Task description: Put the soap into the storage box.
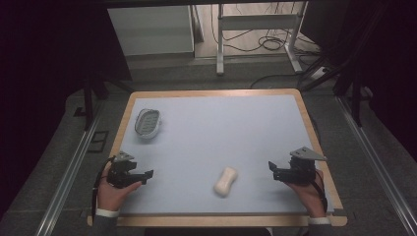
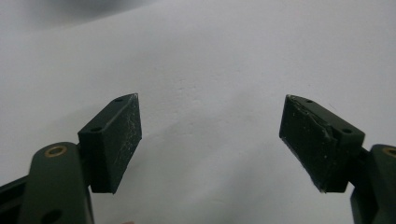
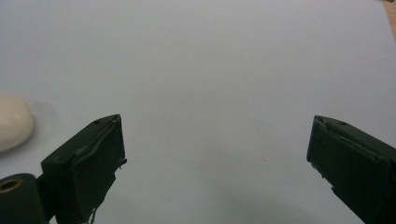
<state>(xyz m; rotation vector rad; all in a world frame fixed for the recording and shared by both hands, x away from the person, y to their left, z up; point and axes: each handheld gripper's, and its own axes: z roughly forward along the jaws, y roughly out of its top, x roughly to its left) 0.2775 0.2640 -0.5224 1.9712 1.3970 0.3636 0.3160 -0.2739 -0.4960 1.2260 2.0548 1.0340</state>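
Soap bar [image 1: 225, 181] lies low and centre on the pale surface [image 1: 221, 128], between the left claw [image 1: 146, 174] and right claw [image 1: 272, 169], both gaping and empty, a soap dish [image 1: 148, 122] at upper left.

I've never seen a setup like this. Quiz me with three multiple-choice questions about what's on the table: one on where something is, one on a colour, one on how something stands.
1. Where does the soap dish lie?
A. far left of the mat
B. near right corner
C. dead centre

2. What colour is the bar of soap?
A. green
B. cream
C. black

3. How do the jaws of the left tool stand?
A. clamped on the soap
B. shut with nothing between
C. wide apart with nothing between

Answers: 1 A, the high view shows it beyond the left hand. 2 B, it looks pale cream against the blue mat. 3 C, bare mat shows between them.
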